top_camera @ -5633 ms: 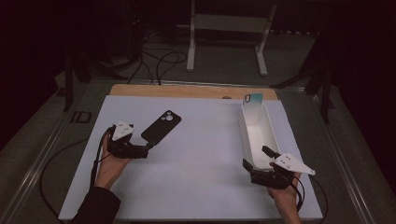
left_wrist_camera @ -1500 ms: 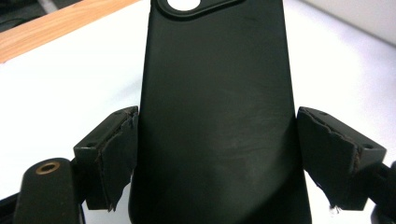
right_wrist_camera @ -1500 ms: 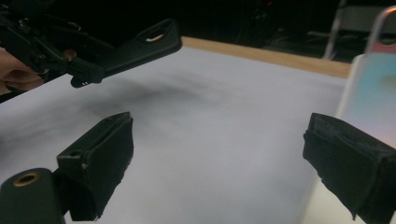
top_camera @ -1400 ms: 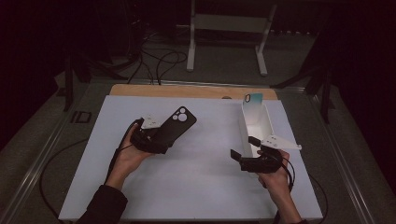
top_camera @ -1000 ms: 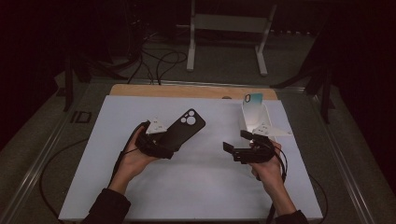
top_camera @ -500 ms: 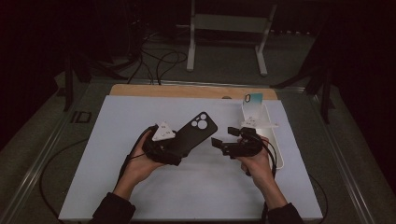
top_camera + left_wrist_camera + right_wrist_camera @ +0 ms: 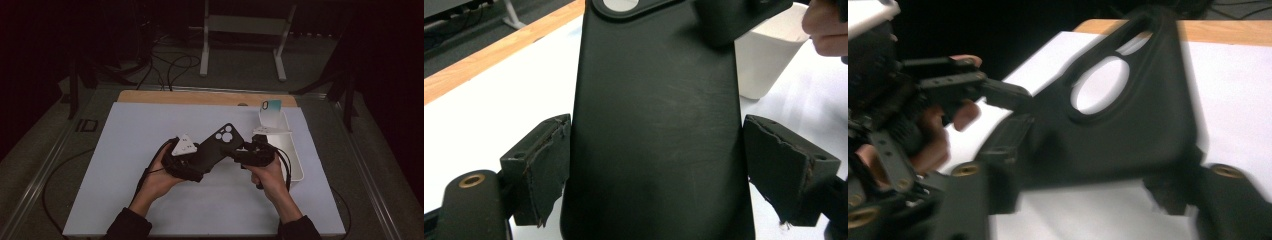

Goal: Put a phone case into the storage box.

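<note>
Above the middle of the white table [image 7: 125,165], a black phone case [image 7: 214,150] hangs in the air between the two grippers, its camera cut-out end pointing away from the person and toward the right. Its lower end sits in the left gripper [image 7: 186,167]: in the left gripper view the case [image 7: 656,125] runs up between the two black jaws, whose torn pads lie against its long edges on both sides, so that gripper is clamped on it. At the case's upper right edge is the right gripper [image 7: 239,152]. Its jaws have just been closing, and in the right gripper view the camera end of the case [image 7: 1128,110] lies between them; that picture is blurred, and whether the pads already press on the case I cannot tell. The left hand [image 7: 162,177] and right hand [image 7: 267,172] come up from the near edge of the table. Just right of the right gripper stands a long white tray [image 7: 295,160], with a small card [image 7: 272,112] leaning at its far end. A wooden strip [image 7: 200,97] runs along the table's far edge.
</note>
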Demonstrator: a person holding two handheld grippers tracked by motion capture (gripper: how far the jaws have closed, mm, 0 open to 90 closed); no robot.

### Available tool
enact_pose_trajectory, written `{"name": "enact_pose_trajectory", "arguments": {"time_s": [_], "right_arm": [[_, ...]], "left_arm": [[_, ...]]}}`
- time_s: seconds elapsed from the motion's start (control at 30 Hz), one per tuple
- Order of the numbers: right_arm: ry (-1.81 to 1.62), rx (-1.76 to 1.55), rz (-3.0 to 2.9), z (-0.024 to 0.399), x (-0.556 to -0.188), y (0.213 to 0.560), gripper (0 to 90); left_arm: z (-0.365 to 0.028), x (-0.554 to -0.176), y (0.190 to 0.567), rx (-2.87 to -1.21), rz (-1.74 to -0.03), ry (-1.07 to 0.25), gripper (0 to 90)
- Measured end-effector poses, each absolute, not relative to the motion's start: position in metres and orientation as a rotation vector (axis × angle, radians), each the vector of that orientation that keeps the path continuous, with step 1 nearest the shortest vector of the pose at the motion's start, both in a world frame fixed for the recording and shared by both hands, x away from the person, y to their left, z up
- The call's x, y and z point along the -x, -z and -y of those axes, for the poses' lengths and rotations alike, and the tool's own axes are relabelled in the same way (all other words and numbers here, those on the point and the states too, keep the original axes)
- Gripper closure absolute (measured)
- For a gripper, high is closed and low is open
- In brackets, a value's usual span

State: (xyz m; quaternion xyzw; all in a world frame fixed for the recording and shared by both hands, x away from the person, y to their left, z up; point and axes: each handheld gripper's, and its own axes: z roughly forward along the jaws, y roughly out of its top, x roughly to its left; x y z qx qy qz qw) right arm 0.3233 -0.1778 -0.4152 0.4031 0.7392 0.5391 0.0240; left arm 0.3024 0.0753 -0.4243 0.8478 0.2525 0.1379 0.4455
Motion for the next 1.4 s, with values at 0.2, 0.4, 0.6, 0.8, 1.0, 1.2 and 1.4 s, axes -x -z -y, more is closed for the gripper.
{"name": "enact_pose_trajectory", "arguments": {"time_s": [0.2,0.4,0.6,0.8,1.0,1.2,1.4], "right_arm": [[-1.705,-1.197,-2.328,0.169,-0.318,0.413,67.1],[-1.728,-1.168,-2.315,0.164,-0.314,0.410,78.1],[-1.639,-1.146,-2.296,0.159,-0.309,0.410,86.2],[-1.627,-1.103,-2.306,0.159,-0.308,0.406,86.2],[-1.633,-1.069,-2.304,0.162,-0.307,0.401,86.2],[-1.642,-1.034,-2.303,0.164,-0.306,0.398,86.2],[-1.670,-0.989,-2.306,0.163,-0.304,0.393,86.2]], "left_arm": [[-0.067,-0.301,0.430,-2.113,-0.621,-0.342,15.7],[-0.072,-0.301,0.430,-2.050,-0.659,-0.371,52.8],[-0.070,-0.298,0.430,-2.078,-0.637,-0.409,31.0],[-0.076,-0.302,0.432,-2.069,-0.648,-0.333,29.1],[-0.083,-0.305,0.433,-2.051,-0.650,-0.244,25.2],[-0.081,-0.305,0.436,-2.067,-0.640,-0.213,21.1],[-0.077,-0.305,0.439,-2.080,-0.616,-0.159,15.3]]}}
